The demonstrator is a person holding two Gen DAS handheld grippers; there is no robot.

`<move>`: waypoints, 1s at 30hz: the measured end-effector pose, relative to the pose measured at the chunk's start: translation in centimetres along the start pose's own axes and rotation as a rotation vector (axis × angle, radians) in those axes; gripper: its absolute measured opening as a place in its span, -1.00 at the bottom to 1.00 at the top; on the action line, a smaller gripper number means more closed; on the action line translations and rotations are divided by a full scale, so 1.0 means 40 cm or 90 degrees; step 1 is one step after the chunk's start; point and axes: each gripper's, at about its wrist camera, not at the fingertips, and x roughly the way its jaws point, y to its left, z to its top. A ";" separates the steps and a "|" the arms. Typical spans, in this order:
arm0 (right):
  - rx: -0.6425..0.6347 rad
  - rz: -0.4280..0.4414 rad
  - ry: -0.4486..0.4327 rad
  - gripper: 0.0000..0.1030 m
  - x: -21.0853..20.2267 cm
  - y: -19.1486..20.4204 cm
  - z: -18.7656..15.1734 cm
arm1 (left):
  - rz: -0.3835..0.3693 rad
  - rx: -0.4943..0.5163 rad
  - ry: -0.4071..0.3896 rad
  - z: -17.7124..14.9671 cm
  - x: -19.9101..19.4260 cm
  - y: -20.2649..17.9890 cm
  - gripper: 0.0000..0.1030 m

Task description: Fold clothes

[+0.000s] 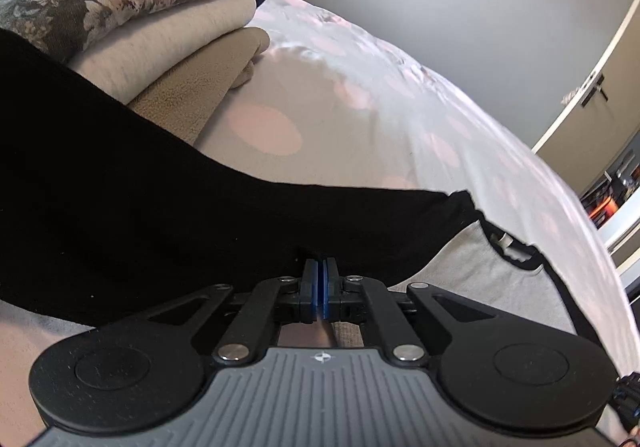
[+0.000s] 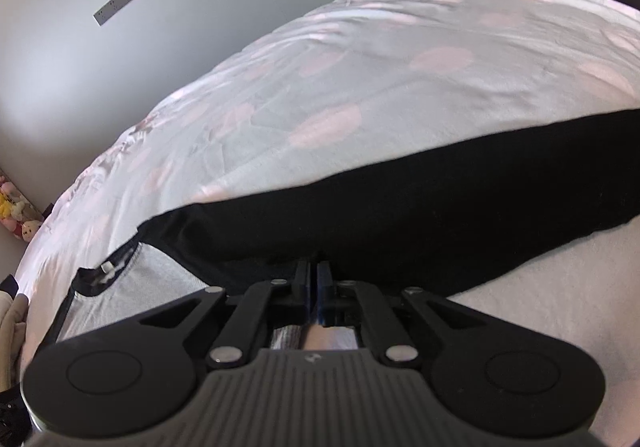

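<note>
Garment (image 1: 140, 207): black cloth with a grey panel (image 1: 460, 267), lying on the bed (image 1: 360, 95) at its near side, spread flat across both views. Long axis: side to side, running across in front of both tools rather than away from them.

Left hand-held gripper (image 1: 319, 279): jaws pressed together, tips buried in the black edge directly ahead; judged to be pinching the cloth, though the pads themselves are hidden under the fold. Black cloth extends from it to the left and far; grey panel lies just to its right.

Right hand-held gripper (image 2: 314, 277): jaws pressed together likewise, tips at the near edge of the black band (image 2: 400, 215); judged a pinch on the same garment. Grey panel (image 2: 160, 279) lies to its left, black band runs right.

Relation governing the coming move: both grips sit on the near edge, grey panel between them, open bed beyond. Neither hand is clearly nearer; a fold would carry the near edge toward the far side.

Adjacent: stack of folded items (image 1: 140, 19), far left on the bed, touching the black cloth.
</note>
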 end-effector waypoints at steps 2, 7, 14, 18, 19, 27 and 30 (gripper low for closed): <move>0.007 0.010 0.014 -0.91 0.013 -0.007 -0.002 | 0.001 0.007 0.012 -0.001 0.010 0.001 -0.96; 0.020 0.032 0.035 -0.52 0.002 -0.008 -0.002 | -0.019 0.023 0.040 0.000 -0.018 -0.016 -0.60; 0.033 0.030 0.133 -0.45 -0.089 -0.045 -0.045 | -0.042 0.016 0.153 -0.058 -0.109 -0.009 -0.48; 0.013 0.040 0.185 -0.45 -0.150 -0.056 -0.093 | -0.044 0.015 0.210 -0.116 -0.158 0.003 -0.48; 0.008 0.042 0.194 -0.45 -0.166 -0.058 -0.107 | -0.043 0.015 0.224 -0.132 -0.170 0.005 -0.48; 0.017 0.052 0.244 -0.42 -0.268 -0.089 -0.187 | -0.049 0.051 0.272 -0.216 -0.243 -0.016 -0.48; 0.013 0.059 0.265 -0.41 -0.285 -0.083 -0.214 | -0.042 0.084 0.296 -0.240 -0.235 -0.035 -0.47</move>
